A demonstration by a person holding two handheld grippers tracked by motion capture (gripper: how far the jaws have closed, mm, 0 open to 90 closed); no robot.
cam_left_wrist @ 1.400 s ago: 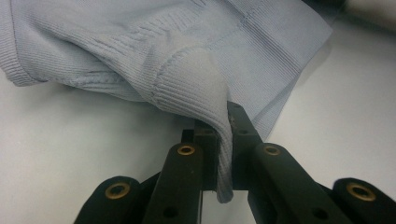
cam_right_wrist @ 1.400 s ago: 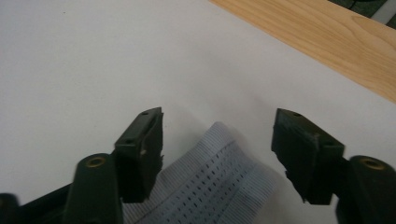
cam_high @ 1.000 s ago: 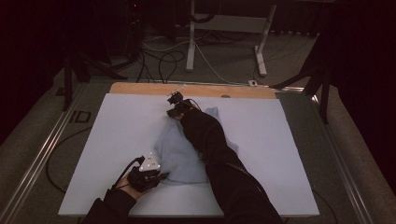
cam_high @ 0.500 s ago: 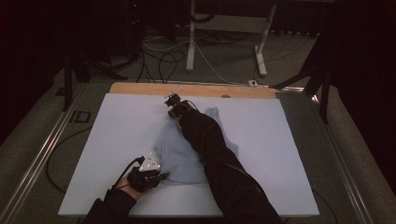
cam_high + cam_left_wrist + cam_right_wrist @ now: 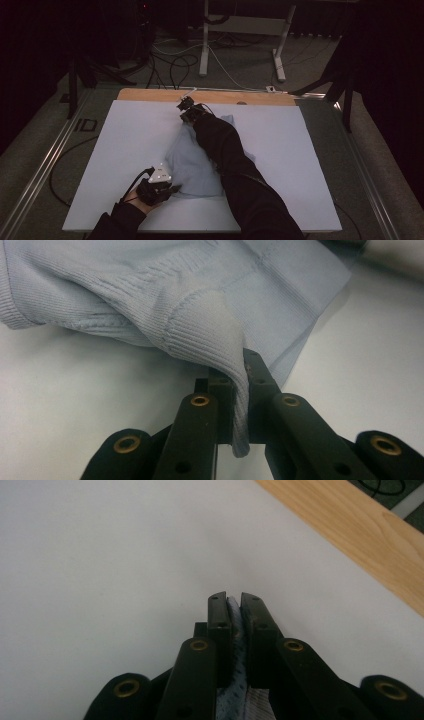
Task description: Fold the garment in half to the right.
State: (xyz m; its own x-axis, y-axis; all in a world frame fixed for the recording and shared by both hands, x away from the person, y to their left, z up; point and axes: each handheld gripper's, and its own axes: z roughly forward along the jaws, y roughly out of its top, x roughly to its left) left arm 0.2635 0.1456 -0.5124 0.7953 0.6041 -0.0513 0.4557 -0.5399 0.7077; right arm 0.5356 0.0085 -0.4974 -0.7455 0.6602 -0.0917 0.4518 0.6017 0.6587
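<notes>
A light blue knit garment (image 5: 192,167) lies crumpled on the white table cover (image 5: 130,135). My left gripper (image 5: 170,189) sits at its near left corner, shut on a ribbed edge of the garment (image 5: 200,300); the fabric is pinched between the left gripper's (image 5: 240,367) black jaws. At the garment's far end, my right gripper (image 5: 184,106) has just been closing its jaws on a fold of blue cloth (image 5: 236,630). The right gripper (image 5: 232,599) now grips that fold, just above the white cover (image 5: 100,555). The person's dark right sleeve (image 5: 225,150) lies across the garment and hides its middle.
A wooden table edge (image 5: 150,94) runs along the far side, seen close by as the wooden strip (image 5: 360,535). Beyond it the floor holds cables (image 5: 170,65) and a white stand's legs (image 5: 205,45). Metal rails (image 5: 45,165) flank the table.
The right gripper has shifted only slightly at the garment's far end. The left hand and the garment look the same.
</notes>
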